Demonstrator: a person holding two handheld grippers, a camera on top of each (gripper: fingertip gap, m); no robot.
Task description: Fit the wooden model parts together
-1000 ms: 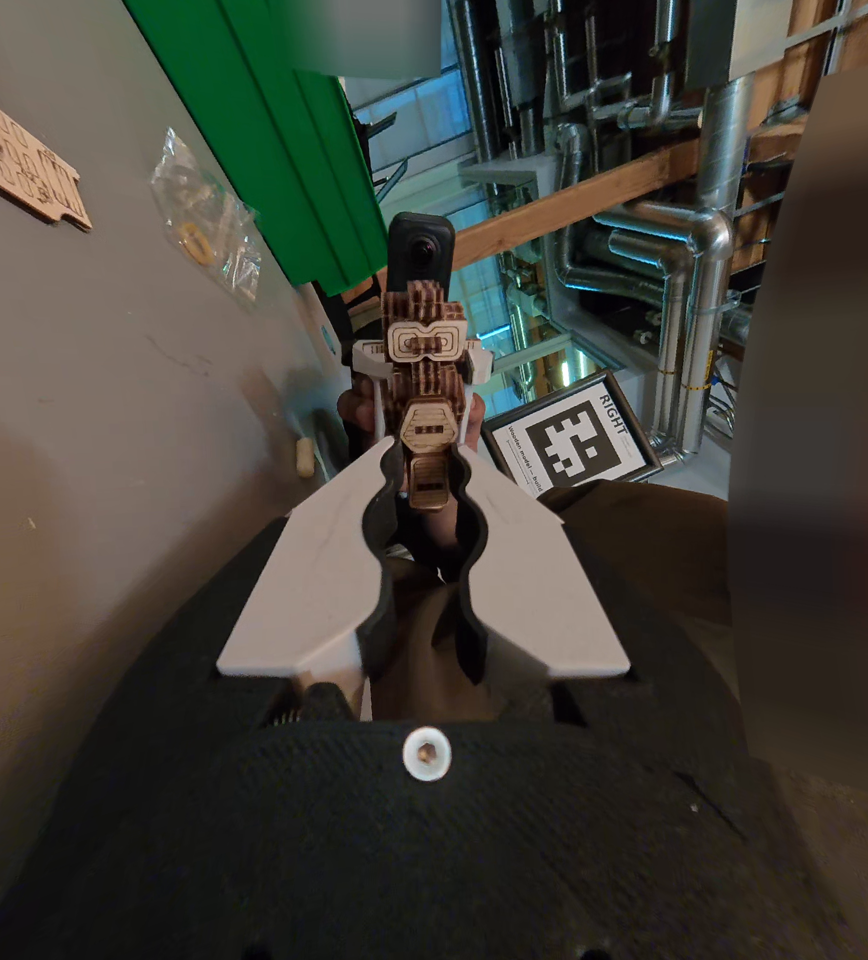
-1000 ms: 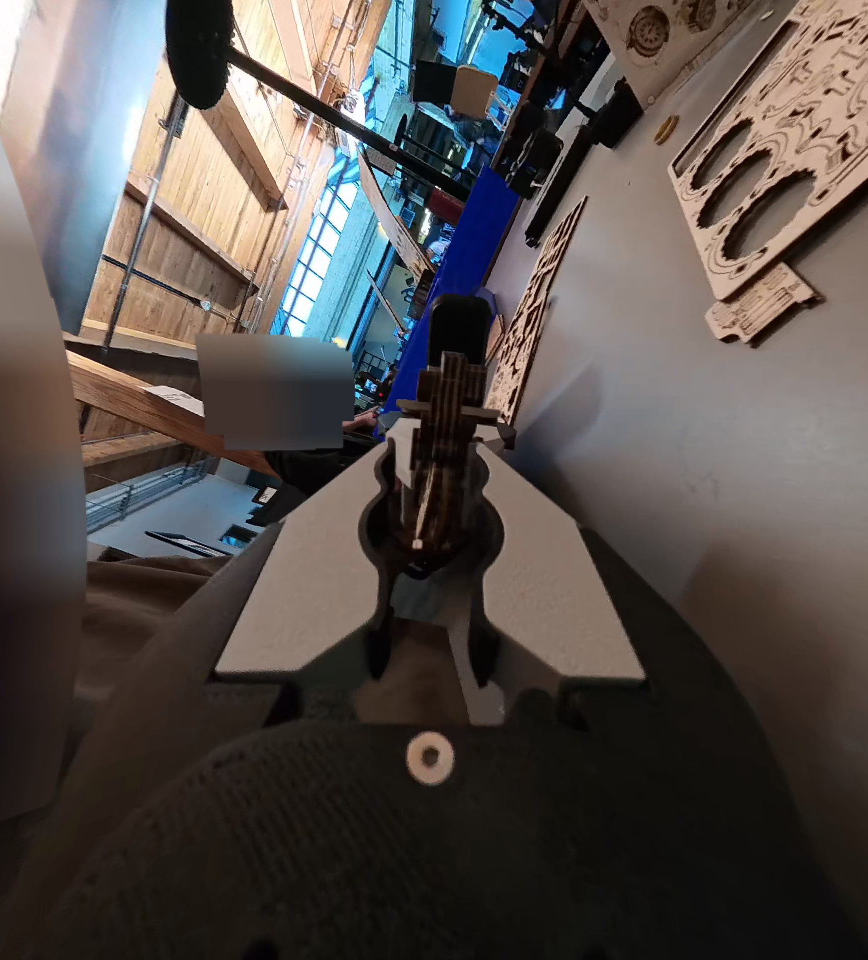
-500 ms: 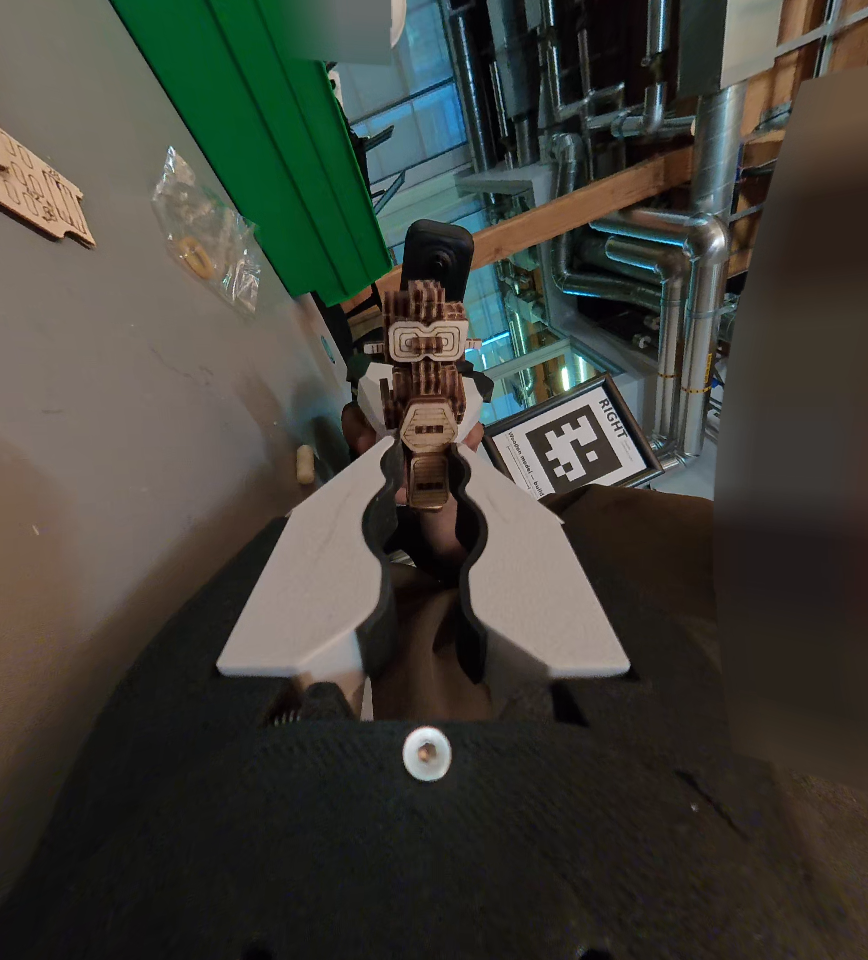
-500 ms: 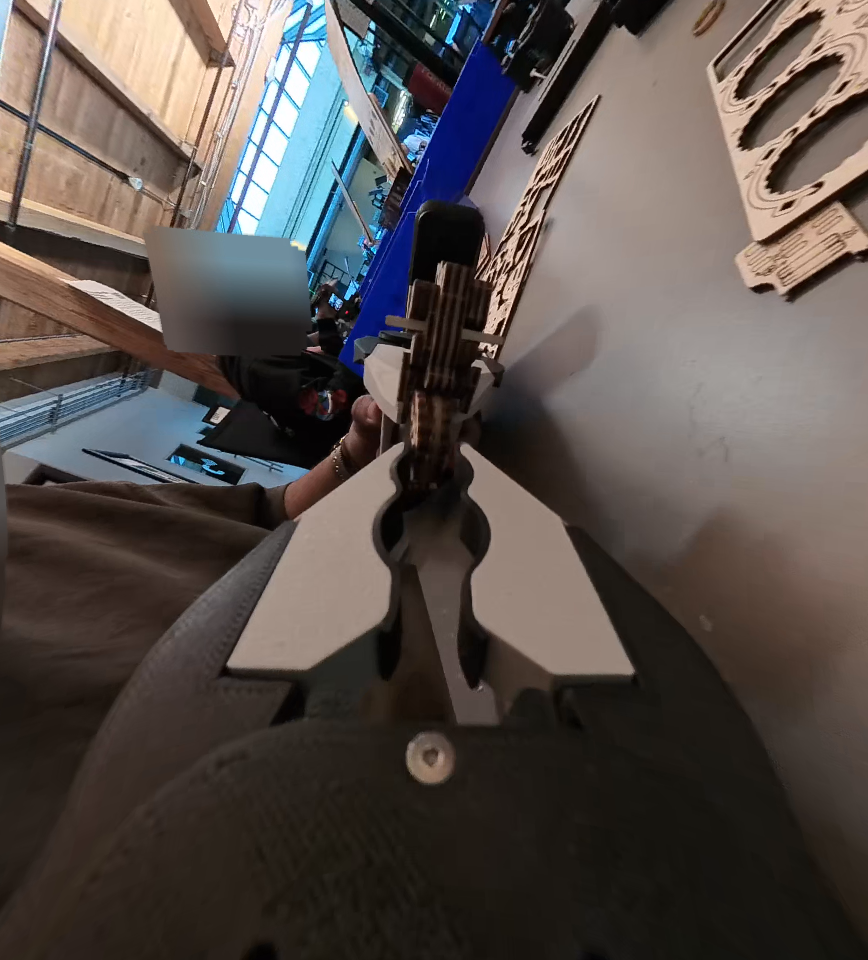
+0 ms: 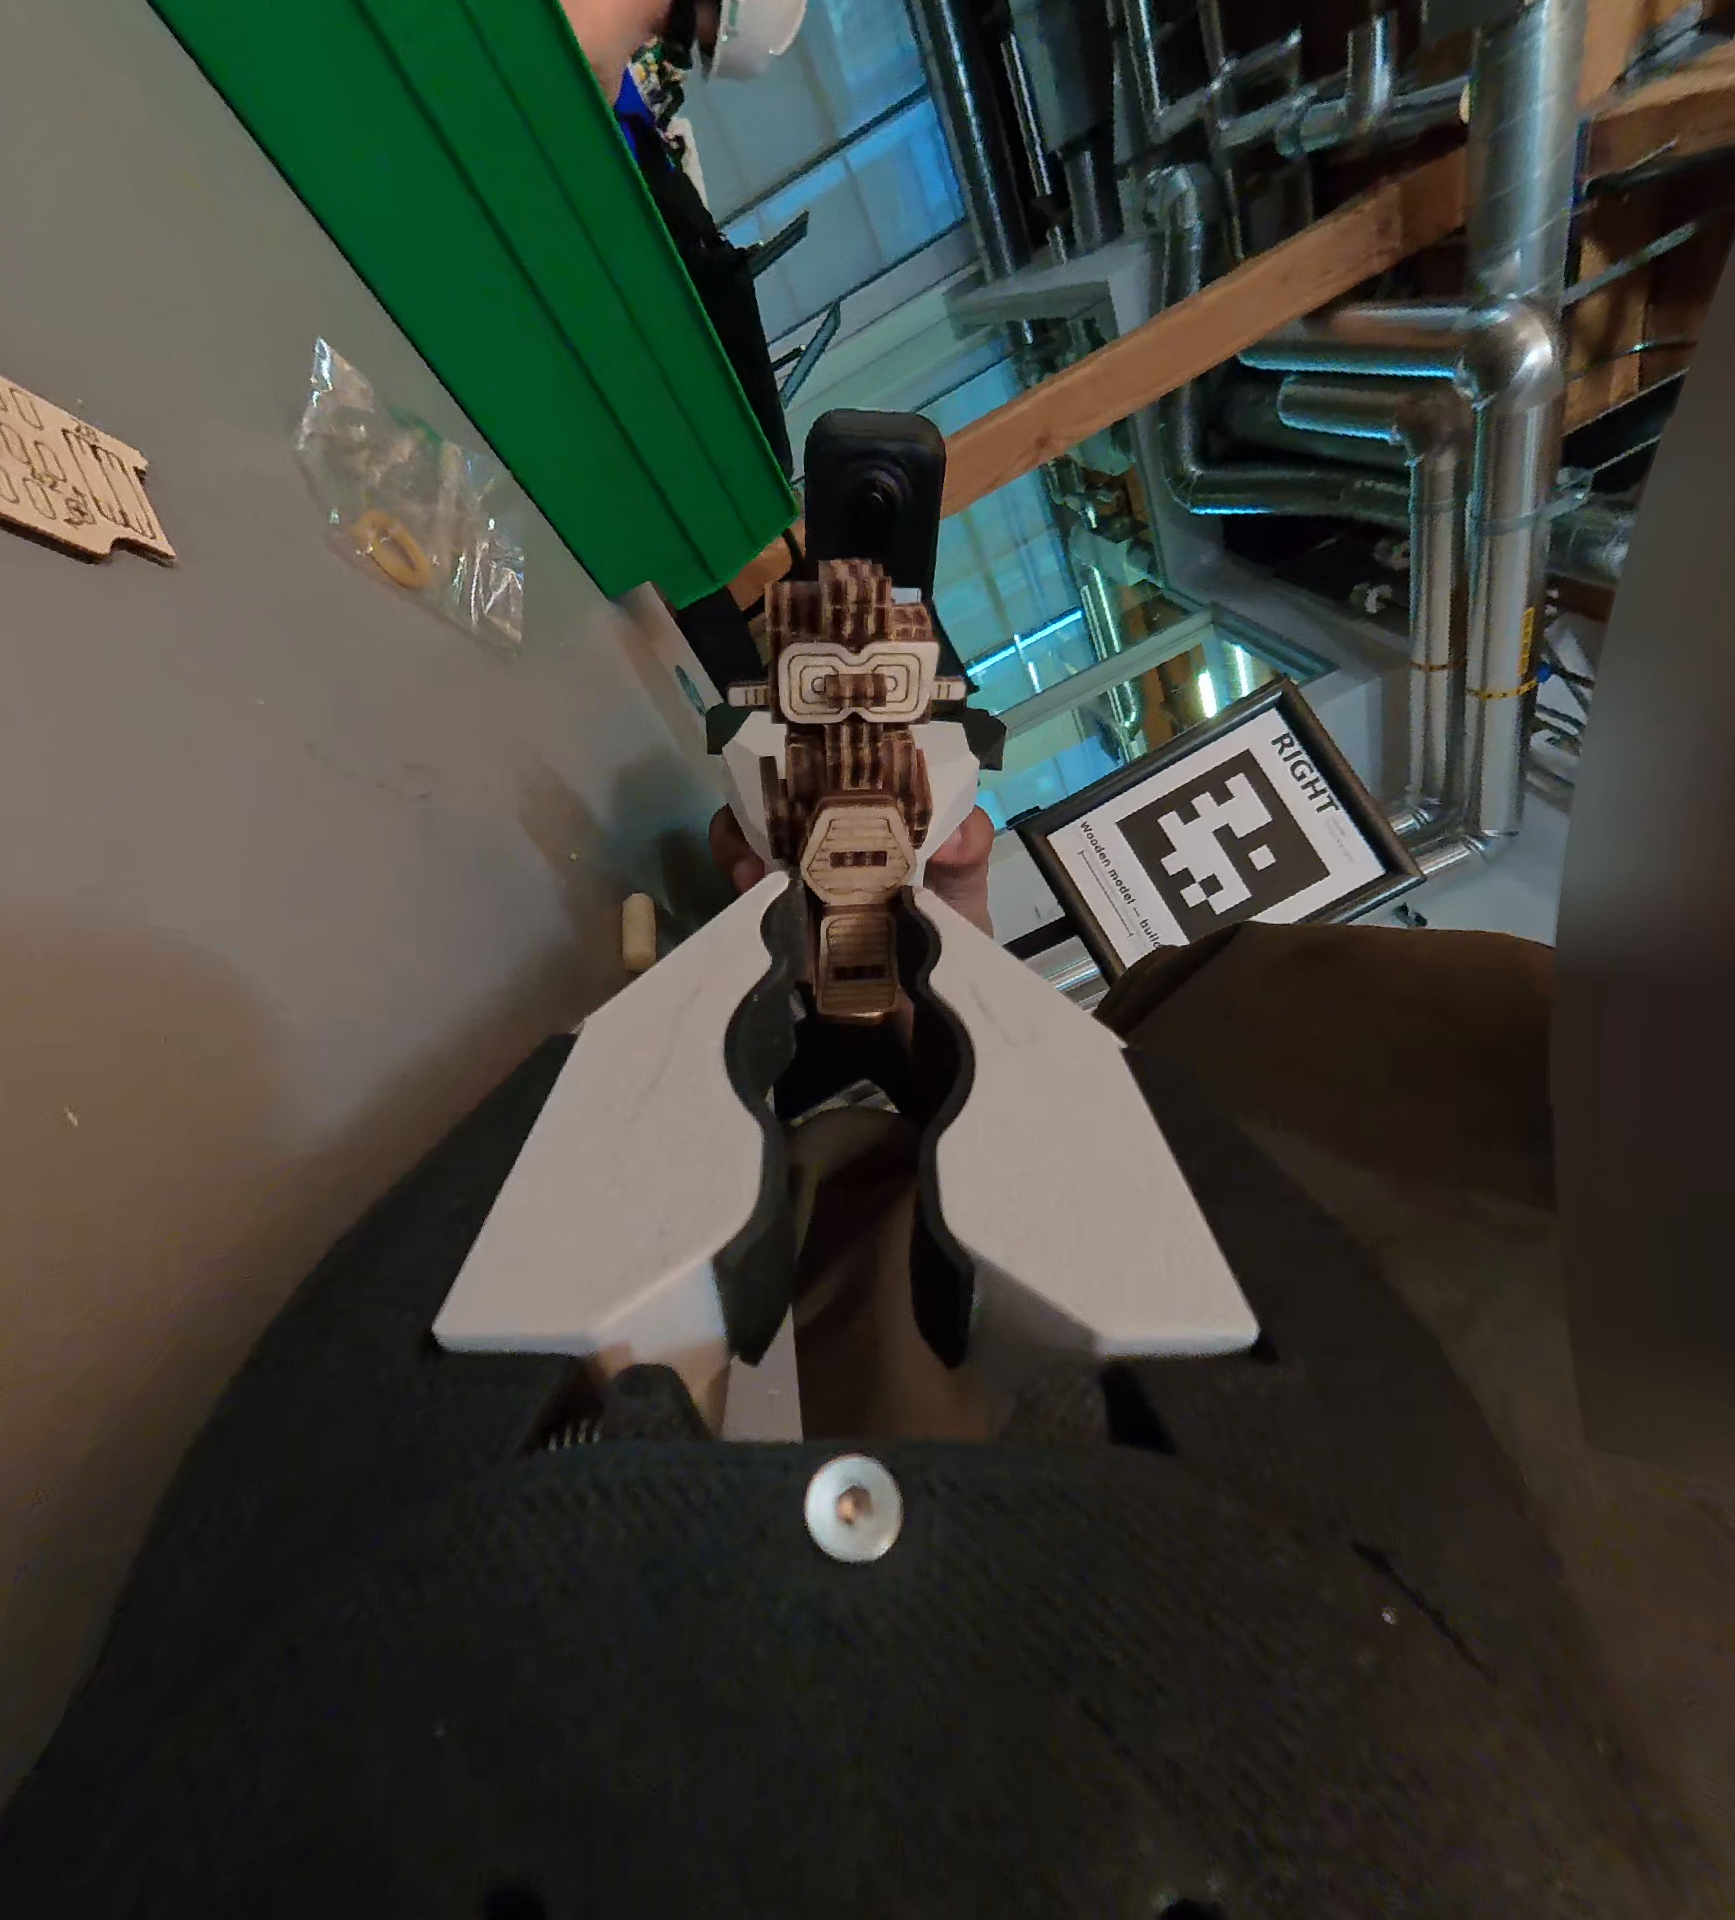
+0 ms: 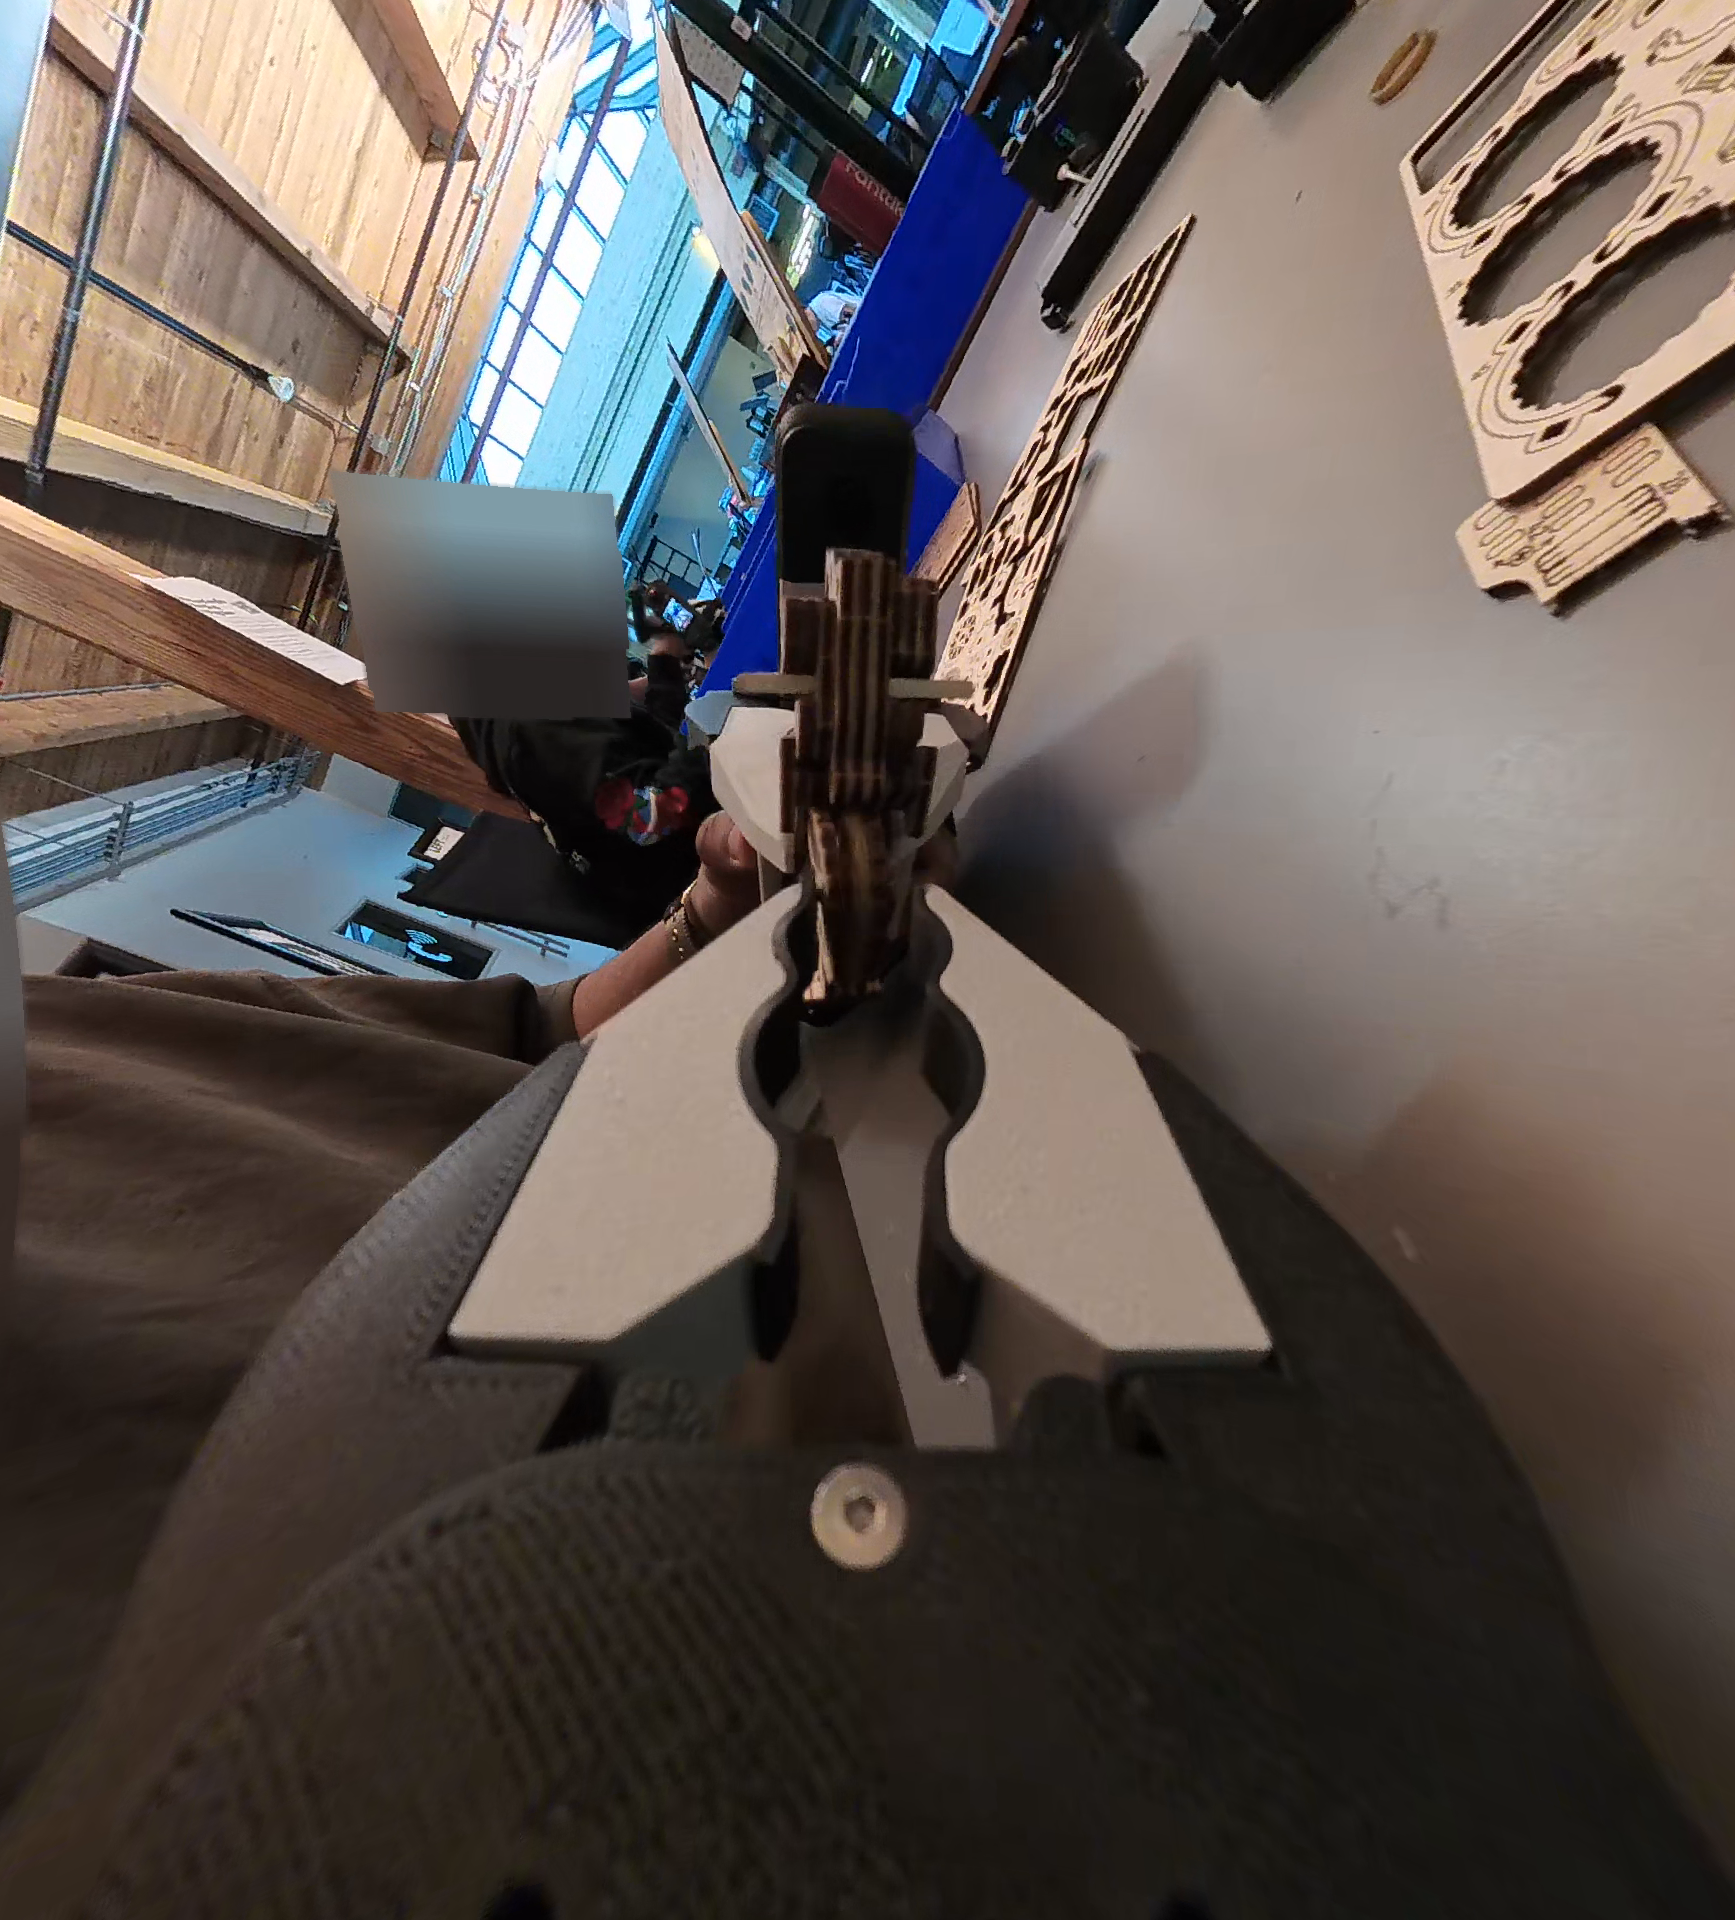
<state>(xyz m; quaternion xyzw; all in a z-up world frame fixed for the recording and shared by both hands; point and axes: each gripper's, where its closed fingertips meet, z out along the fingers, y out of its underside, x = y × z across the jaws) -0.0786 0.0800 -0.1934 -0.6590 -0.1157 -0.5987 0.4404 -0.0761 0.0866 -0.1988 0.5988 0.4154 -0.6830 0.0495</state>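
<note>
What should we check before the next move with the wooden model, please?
1. Left gripper shut on model: ok.
2. Right gripper shut on model: ok.
3. A gripper free to fetch another part: not ok, both hold the model.
4. Model's joints fully seated: cannot tell.
5. Part sheets lying on table: ok.

- A framed white sign (image 5: 1218,844) with printed writing and a black square code pattern stands just right of the wooden model (image 5: 855,800).
- Blue banner (image 6: 920,312), beyond the model, bears faint lettering.
</note>
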